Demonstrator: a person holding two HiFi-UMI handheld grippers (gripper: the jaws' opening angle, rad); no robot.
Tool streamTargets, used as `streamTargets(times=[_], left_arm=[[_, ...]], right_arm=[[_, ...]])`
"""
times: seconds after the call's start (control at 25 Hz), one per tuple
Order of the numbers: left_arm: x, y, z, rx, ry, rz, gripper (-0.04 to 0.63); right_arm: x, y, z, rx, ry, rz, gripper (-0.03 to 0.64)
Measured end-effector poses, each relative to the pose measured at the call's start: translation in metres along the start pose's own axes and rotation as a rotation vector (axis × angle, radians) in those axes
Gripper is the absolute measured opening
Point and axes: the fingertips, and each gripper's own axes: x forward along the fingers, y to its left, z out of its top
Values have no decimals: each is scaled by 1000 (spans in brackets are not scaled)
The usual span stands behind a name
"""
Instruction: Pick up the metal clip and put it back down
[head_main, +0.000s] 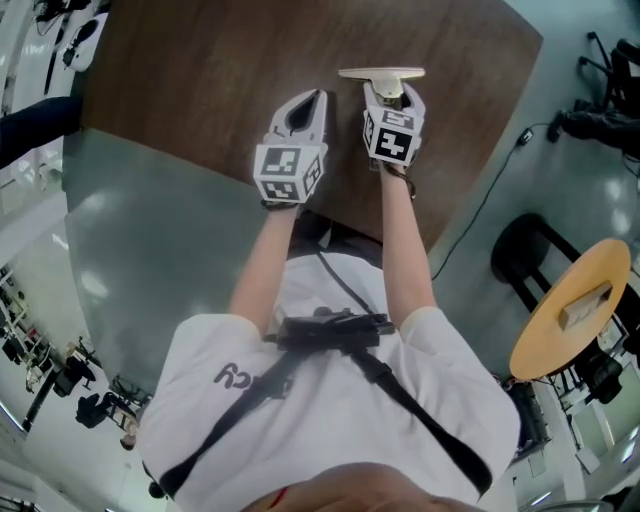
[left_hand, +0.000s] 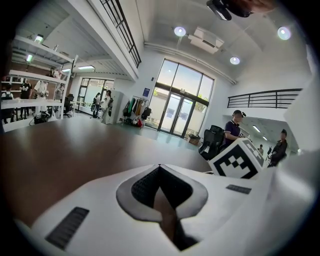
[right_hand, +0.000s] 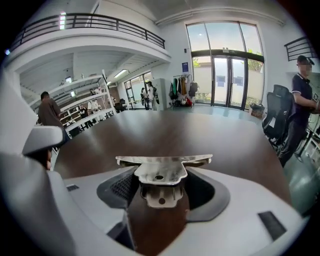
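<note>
The metal clip (head_main: 382, 73) is a shiny T-shaped piece with a wide flat bar across its far end. It sticks out from the tips of my right gripper (head_main: 388, 90) over the brown table (head_main: 200, 70). In the right gripper view the clip (right_hand: 161, 171) sits between the two jaws, which are closed on its handle, with the bar lying crosswise just past the right gripper (right_hand: 160, 182). My left gripper (head_main: 308, 102) rests beside it to the left, shut with nothing in it. In its own view the left gripper (left_hand: 160, 167) shows its jaws meeting at a point.
The table's near edge runs just behind both grippers. A round yellow stool (head_main: 570, 305) with a small block on it stands on the floor to the right. A black cable (head_main: 485, 200) trails past the table's right edge. People and a black chair (right_hand: 276, 117) are far off.
</note>
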Motion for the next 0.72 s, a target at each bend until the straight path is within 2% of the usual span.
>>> streamTargets(times=[0.16,0.28,0.72], left_arm=[[-31,0,18,4,-35,35,5],[-44,-2,41,42,-90,54,5],[-125,-35,133,114,-334,-22,5]], right_arm=[[-52,18,19,6,-94,6,296],[-84,23,46,1,-192,1,296],[-223,59,130,-3,-511,-8,296]])
